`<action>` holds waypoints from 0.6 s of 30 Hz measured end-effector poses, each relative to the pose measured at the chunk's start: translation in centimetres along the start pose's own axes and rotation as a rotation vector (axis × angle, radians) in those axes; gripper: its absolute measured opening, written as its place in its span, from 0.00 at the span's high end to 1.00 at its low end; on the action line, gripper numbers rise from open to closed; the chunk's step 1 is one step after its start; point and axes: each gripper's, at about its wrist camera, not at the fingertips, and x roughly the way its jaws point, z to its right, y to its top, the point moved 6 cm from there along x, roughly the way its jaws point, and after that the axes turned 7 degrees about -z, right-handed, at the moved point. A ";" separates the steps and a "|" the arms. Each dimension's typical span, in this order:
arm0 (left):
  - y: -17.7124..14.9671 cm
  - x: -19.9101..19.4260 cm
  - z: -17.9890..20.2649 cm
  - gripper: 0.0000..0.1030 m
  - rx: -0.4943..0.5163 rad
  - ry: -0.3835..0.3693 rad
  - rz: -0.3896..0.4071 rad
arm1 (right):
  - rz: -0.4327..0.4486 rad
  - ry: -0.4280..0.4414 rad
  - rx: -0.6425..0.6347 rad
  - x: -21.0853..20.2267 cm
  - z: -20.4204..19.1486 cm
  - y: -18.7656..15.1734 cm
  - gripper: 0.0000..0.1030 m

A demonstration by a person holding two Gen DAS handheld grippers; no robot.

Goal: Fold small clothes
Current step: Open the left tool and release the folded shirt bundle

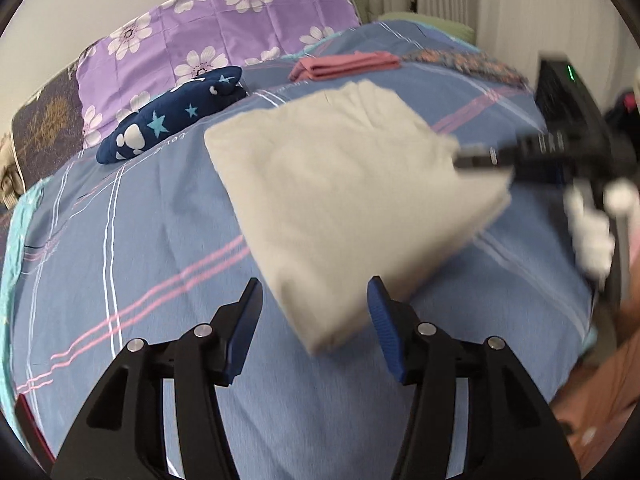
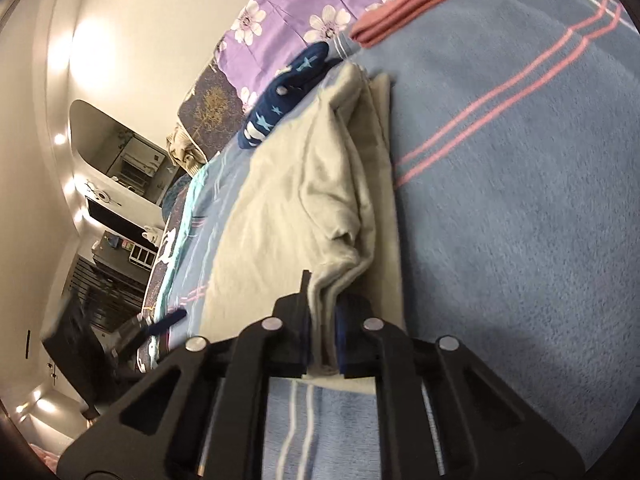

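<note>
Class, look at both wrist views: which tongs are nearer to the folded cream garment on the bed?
Right. The right tongs are shut on the cream garment at its edge. The left tongs stand open at its near corner, pads not pressing it.

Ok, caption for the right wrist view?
Right gripper shut on the folded cream garment's edge, on the blue plaid bedsheet.

Cream garment [image 1: 340,184], blue pink-striped bedsheet [image 1: 160,248], purple flowered quilt [image 1: 192,28].
</note>
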 end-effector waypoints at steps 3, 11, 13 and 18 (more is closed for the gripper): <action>-1.4 0.7 -0.2 0.47 -0.008 0.059 -0.023 | 0.045 0.053 -0.018 -1.6 -1.3 0.7 0.94; -2.4 1.8 -2.0 0.56 -0.114 0.096 -0.050 | -0.019 -0.126 0.014 -0.6 1.1 -0.4 0.93; -2.4 1.5 -1.7 0.64 -0.106 0.090 -0.048 | -0.021 -0.110 0.041 -0.8 1.9 -0.9 0.94; -2.0 -0.4 -0.8 0.89 -0.083 0.024 -0.035 | 0.088 -0.288 -0.091 -3.7 0.5 -0.2 0.87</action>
